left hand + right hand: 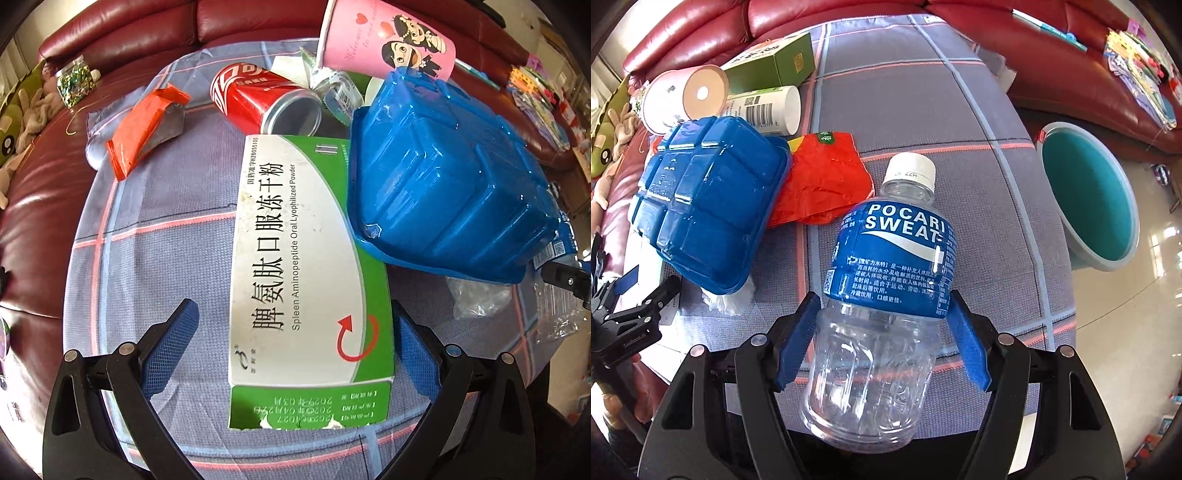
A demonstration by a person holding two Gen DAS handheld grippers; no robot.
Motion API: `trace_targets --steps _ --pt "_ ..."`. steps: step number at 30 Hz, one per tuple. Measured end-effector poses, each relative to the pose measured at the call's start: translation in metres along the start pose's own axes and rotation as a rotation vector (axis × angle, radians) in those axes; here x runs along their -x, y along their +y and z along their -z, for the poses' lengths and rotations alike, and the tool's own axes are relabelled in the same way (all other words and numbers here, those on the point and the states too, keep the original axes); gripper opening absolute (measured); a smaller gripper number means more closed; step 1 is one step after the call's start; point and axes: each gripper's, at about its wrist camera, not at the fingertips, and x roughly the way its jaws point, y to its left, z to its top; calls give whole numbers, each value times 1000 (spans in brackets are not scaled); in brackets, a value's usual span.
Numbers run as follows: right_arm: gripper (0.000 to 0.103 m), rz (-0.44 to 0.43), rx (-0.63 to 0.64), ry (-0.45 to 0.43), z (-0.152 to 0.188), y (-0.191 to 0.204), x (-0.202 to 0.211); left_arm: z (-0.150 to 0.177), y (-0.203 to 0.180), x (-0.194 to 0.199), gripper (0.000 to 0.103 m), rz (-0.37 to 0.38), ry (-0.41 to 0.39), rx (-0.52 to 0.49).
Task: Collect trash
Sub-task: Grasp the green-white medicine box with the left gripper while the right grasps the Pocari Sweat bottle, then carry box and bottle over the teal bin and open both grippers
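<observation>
Right gripper (882,339) pinches the bottle (886,288) at lower centre, ready for the bin (1108,258) at right; left gripper (295,343), spread, straddles the box (306,266) for grasping

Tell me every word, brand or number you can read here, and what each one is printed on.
"Spleen Aminopeptide Oral Lyophilized Powder": green and white medicine box, beside large Chinese characters.
"H20055105": the same box's upper edge.
"POCARI SWEAT": blue label of the clear bottle.
"Welcome": pink paper cup; the rest is too blurred.
Red can: white Chinese logo only.
Box dates, bottle small print, cap code and the barcode on the white cup: too small to read.
</observation>
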Motion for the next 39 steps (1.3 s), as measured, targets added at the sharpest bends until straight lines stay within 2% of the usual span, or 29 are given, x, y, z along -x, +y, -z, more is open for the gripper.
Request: trace_targets --steps 1,3,5,8,9,15,20,27,32,39 --pt "70 -2 -2 5 -1 -1 -1 -1 1 -2 96 18 -3 9" --pt "72 0 -4 10 -4 0 -3 -1 4 2 74 -1 -38 17" --pt "72 -4 -8 17 -7 0 -6 0 11 5 73 40 -41 53" --pt "72 -10 -9 26 -10 1 -9 5 21 13 73 25 -62 86" --pt "67 -20 -3 23 -10 2 -9 6 25 17 73 30 -67 99" --pt "66 -69 35 -4 -9 12 0 8 41 52 73 26 -124 142" --pt "65 -68 36 -52 -10 11 20 1 33 76 73 53 -170 124" --pt "65 -82 21 -103 -7 -2 43 -17 2 107 73 108 -248 57" --pt "65 -97 -2 -147 -9 -16 60 -29 -26 116 73 143 -268 0" --pt "65 -80 -77 -228 -18 -66 94 -56 -98 113 73 229 -261 -151"
